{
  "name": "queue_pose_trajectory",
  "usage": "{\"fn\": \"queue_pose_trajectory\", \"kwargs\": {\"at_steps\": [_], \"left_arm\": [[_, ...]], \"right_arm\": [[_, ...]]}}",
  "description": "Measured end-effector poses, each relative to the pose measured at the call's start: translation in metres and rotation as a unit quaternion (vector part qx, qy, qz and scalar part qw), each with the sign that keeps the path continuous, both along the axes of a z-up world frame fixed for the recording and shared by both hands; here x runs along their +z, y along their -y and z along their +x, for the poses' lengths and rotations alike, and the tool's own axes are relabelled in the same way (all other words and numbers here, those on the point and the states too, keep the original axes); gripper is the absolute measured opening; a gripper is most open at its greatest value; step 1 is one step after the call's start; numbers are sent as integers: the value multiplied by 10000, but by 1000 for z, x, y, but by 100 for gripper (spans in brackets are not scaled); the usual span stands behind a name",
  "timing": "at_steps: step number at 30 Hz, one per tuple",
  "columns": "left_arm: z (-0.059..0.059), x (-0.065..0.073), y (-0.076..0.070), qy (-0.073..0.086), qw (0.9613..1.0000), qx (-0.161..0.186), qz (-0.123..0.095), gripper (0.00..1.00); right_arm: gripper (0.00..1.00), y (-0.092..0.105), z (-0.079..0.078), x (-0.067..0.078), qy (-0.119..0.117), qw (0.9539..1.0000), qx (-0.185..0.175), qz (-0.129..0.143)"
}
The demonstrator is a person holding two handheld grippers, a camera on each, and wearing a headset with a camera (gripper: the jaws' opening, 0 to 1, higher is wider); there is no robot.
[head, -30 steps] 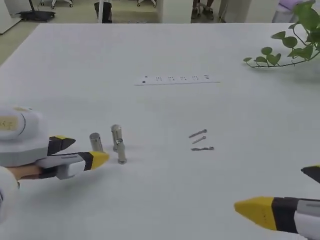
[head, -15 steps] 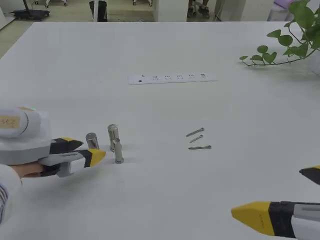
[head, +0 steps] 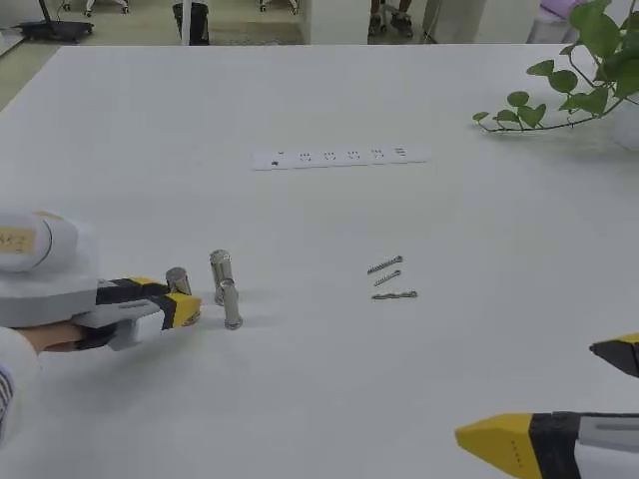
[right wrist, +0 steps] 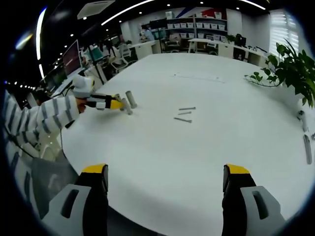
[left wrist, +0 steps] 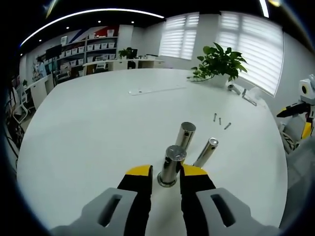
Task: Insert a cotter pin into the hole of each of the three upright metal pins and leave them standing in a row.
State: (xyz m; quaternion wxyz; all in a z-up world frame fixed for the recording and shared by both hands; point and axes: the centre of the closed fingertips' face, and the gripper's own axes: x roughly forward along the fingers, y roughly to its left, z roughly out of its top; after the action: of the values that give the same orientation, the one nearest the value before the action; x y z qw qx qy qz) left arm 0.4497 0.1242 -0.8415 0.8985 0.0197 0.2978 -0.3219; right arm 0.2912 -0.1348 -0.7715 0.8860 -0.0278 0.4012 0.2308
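Left gripper (left wrist: 166,173) held low, level; fingers closely flank nearest upright metal pin (left wrist: 172,164) (clamped or not: cannot tell), other two pins (left wrist: 187,133) just beyond. Right gripper (right wrist: 166,172) fingers wide apart, cotter pins (right wrist: 184,114) far ahead.

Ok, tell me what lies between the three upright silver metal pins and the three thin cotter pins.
Nothing: in the head view, bare white table top separates the upright silver metal pins from the thin cotter pins.
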Motion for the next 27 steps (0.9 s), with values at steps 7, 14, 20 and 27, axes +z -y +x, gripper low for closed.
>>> {"fn": "queue_pose_trajectory", "kwargs": {"at_steps": [7, 14, 20, 27], "left_arm": [[0, 0, 3, -84, 9999, 51, -45, 13], [0, 0, 4, -53, 10000, 21, 40, 12], [2, 2, 3, 20, 9998, 84, 186, 11], [-1, 2, 2, 25, 9988, 184, 450, 11]], "right_arm": [[98, 1, 0, 0, -11, 10000, 5, 9], [98, 0, -2, -1, -34, 10000, 35, 41], [98, -1, -2, -1, 23, 10000, 34, 62], [97, 1, -2, 1, 56, 9999, -2, 85]]}}
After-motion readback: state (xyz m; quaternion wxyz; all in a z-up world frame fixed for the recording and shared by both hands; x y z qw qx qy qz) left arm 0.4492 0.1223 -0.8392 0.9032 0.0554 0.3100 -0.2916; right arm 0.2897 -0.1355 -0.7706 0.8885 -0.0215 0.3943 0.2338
